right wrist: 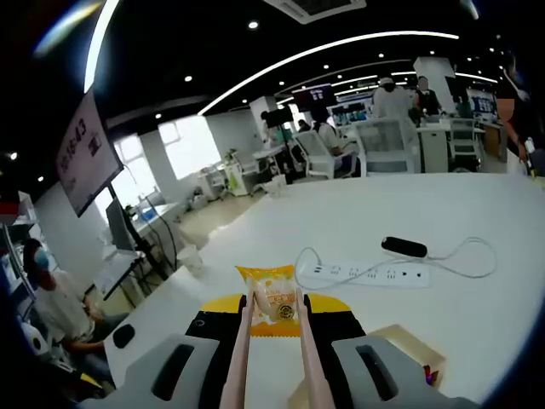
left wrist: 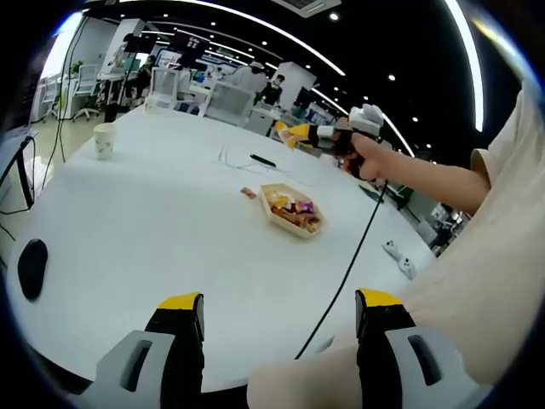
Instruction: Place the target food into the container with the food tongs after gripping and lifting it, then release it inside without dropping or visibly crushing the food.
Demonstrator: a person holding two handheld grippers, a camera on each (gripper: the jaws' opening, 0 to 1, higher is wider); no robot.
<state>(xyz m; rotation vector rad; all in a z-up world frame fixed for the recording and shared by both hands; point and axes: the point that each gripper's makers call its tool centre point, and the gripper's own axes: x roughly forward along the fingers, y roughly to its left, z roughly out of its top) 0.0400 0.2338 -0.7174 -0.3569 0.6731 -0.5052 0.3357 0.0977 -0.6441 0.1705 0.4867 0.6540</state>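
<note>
- On white table (left wrist: 153, 221), wooden tray (left wrist: 292, 211) w/ wrapped snacks sits mid-table; paper cup (left wrist: 104, 141) well apart at far edge, black mouse (left wrist: 32, 267) near front edge.
- Left gripper (left wrist: 279, 315): jaws spread, nothing between.
- Right gripper (right wrist: 272, 317): jaws pressed on tongs (right wrist: 240, 358), which pinch yellow-wrapped pastry (right wrist: 274, 300) above table.
- Beyond pastry: power strip (right wrist: 366, 274), black remote (right wrist: 404, 247).

My left tongs (left wrist: 279, 317) held low at the desk's near edge, jaws wide apart. My right tongs (right wrist: 273, 308) raised, jaws clamped together.
</note>
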